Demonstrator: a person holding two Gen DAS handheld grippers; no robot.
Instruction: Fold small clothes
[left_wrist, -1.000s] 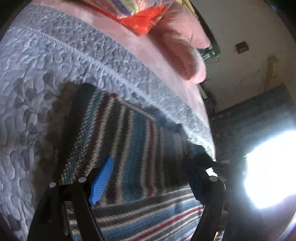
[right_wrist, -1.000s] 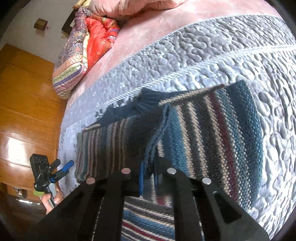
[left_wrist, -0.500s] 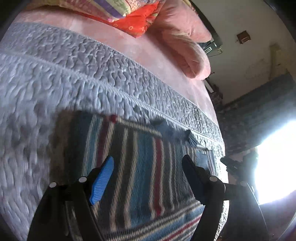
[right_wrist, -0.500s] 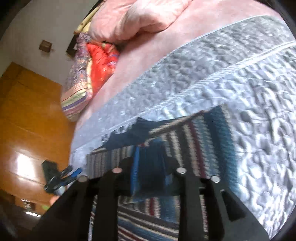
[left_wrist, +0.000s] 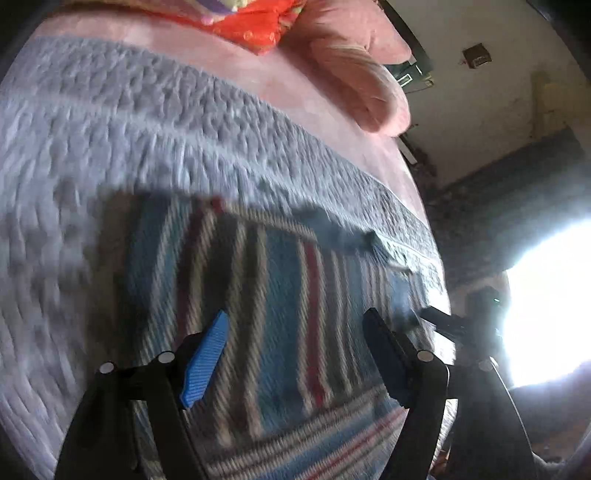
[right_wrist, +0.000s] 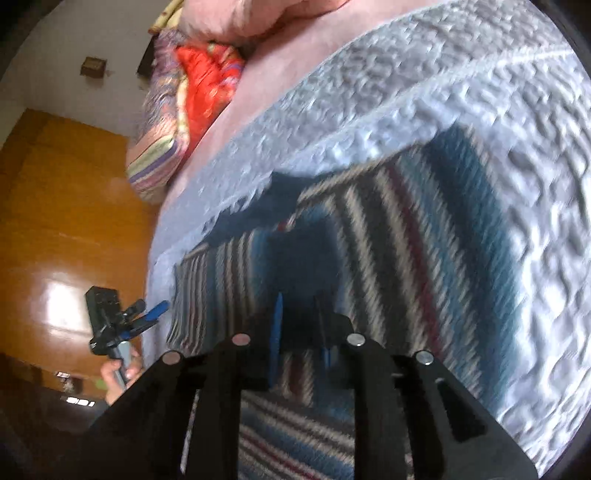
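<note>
A striped knit sweater (left_wrist: 284, 280) in blue, cream, dark and red lies flat on a grey quilted bedspread (left_wrist: 110, 129). My left gripper (left_wrist: 295, 317) hovers above the sweater's body, open wide, nothing between its blue pads. In the right wrist view the same sweater (right_wrist: 424, 240) shows a dark navy part folded over its middle. My right gripper (right_wrist: 298, 306) is low over that navy part, its fingers a small gap apart and open. The left gripper (right_wrist: 147, 314) also appears there at the bed's left edge, held by a hand (right_wrist: 118, 373).
A pink pillow (left_wrist: 362, 85) and a folded red and striped quilt (right_wrist: 177, 122) lie at the head of the bed. A glossy wooden wardrobe (right_wrist: 55, 203) stands left of the bed. Bright window glare (left_wrist: 546, 302) fills the right side.
The right gripper, shut on a fold of the sweater a second ago, has opened and let it lie. The left gripper has drawn back toward the bed's edge, staying open.
</note>
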